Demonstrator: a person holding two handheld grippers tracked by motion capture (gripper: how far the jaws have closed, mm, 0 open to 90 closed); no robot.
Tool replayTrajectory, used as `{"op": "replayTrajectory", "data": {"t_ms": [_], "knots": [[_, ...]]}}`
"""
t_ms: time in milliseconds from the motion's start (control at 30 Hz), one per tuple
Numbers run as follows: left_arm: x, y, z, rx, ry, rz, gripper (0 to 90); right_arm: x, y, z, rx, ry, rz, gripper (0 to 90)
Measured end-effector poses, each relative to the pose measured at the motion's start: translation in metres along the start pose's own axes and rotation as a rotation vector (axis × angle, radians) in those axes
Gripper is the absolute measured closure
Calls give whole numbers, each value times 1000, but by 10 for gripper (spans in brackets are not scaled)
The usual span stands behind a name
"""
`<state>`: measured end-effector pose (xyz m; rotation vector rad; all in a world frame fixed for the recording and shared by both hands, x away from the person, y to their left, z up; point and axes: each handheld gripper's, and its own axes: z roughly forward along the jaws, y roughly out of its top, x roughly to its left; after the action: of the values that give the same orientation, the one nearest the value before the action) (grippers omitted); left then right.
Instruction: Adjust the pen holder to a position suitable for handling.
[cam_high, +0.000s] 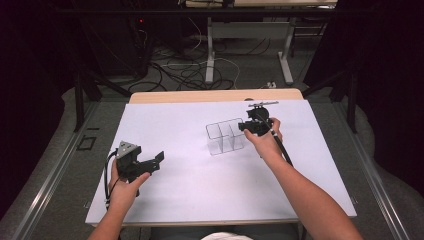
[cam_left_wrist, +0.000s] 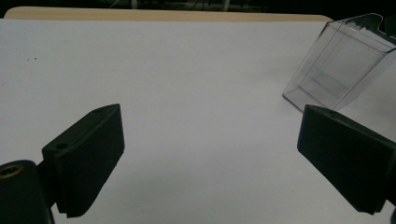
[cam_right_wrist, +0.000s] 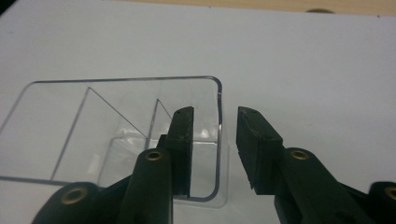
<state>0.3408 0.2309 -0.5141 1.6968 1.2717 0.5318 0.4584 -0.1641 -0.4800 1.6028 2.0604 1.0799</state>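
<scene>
Right gripper view: right hand-held gripper (cam_right_wrist: 215, 140) jaws slightly apart, astride end wall of clear divided box (cam_right_wrist: 116, 135), not pinching.

The organizer (cam_right_wrist: 116, 121) is clear, glossy plastic with smooth walls. Under it the surface (cam_high: 200, 185) wears a matt white sheet (paper, by its look), with pale wood bare beyond. The right tongs (cam_right_wrist: 215, 140) are matt black, their pads finely ribbed.
</scene>
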Motion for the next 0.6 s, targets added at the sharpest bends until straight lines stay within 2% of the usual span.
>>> {"op": "replayTrajectory", "data": {"t_ms": [100,167,267,300,333,400,500,600], "knots": [[0,0,0,0,0,1,73,-4,-1,-7,-53,9,-41,654],[-1,0,0,-1,0,0,73,-5,-2,-10,-68,17,-46,669],[-1,0,1,1,-1,0,73,-10,-4,-17,-126,-29,-73,800],[-1,0,1,1,-1,0,73,-10,-4,-17,-126,-29,-73,800],[-1,0,1,0,1,2,73,-13,-6,-16,-124,-47,-78,857],[-2,0,1,1,2,3,73,-15,-8,-11,-95,-50,-80,900],[-1,0,1,1,1,2,74,-16,-12,-5,-66,-57,-88,900],[0,0,1,-2,3,1,74,-13,-17,2,-14,-39,-105,900]]}}
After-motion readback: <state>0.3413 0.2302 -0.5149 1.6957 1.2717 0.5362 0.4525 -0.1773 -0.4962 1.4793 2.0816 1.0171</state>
